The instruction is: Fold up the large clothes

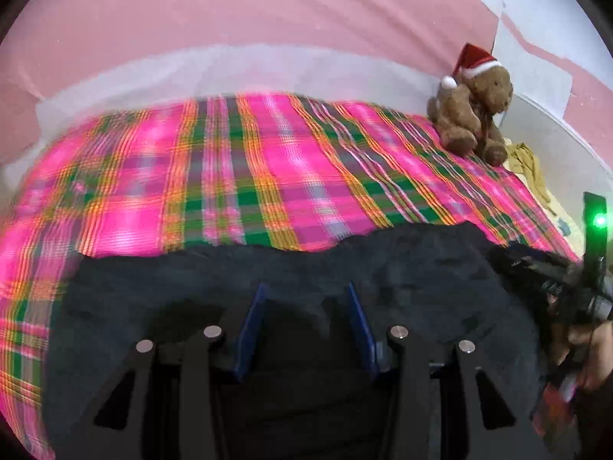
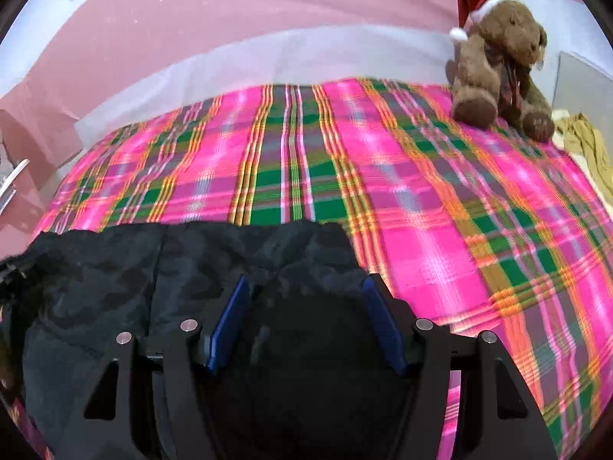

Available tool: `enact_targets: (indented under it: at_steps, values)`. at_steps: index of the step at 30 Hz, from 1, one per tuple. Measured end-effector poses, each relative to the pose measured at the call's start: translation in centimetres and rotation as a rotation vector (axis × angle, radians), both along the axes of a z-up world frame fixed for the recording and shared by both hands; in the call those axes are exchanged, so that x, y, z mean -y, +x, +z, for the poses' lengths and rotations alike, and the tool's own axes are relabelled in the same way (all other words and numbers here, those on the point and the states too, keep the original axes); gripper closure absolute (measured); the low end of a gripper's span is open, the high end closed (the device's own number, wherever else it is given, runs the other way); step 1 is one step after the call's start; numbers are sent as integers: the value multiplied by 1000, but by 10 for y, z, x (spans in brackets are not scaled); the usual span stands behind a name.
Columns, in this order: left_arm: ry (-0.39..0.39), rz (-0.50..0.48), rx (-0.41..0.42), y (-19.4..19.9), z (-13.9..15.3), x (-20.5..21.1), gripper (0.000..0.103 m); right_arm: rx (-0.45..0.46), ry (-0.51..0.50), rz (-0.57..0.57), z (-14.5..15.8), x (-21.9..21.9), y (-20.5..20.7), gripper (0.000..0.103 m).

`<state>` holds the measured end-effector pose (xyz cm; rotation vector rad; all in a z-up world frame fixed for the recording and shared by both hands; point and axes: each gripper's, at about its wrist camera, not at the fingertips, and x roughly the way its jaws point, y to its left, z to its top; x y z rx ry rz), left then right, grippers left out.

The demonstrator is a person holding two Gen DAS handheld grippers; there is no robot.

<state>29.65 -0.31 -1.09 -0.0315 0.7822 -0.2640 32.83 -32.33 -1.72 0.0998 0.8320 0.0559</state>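
Dark garment (image 1: 268, 264) spread on the near part of a pink, green and orange plaid bedcover (image 1: 230, 176).

The left gripper (image 1: 304, 295) and right gripper (image 2: 304, 287) each sit over the cloth with blue pads apart; dark fabric bulges between them, though whether the pads press it cannot be told. A brown teddy bear (image 2: 498, 57) in a red Santa hat sits at the far right. No readable writing shows anywhere.
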Motion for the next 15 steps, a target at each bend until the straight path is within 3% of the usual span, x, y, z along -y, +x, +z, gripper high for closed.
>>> enact_targets:
  at_steps: [4,7,9,15]
  values:
    - [67,133,-6,6,-4,-67,56,-84,-18,-4,-26,8,13,40]
    - [6,200,-74,14,-33,-106,57,-87,27,-15,-41,13,15,40]
    - [-24,199,-72,15,-49,-110,57,-86,24,-15,-44,11,16,40]
    - [5,218,-41,24,-62,-99,57,-86,50,-20,-47,14,18,40]
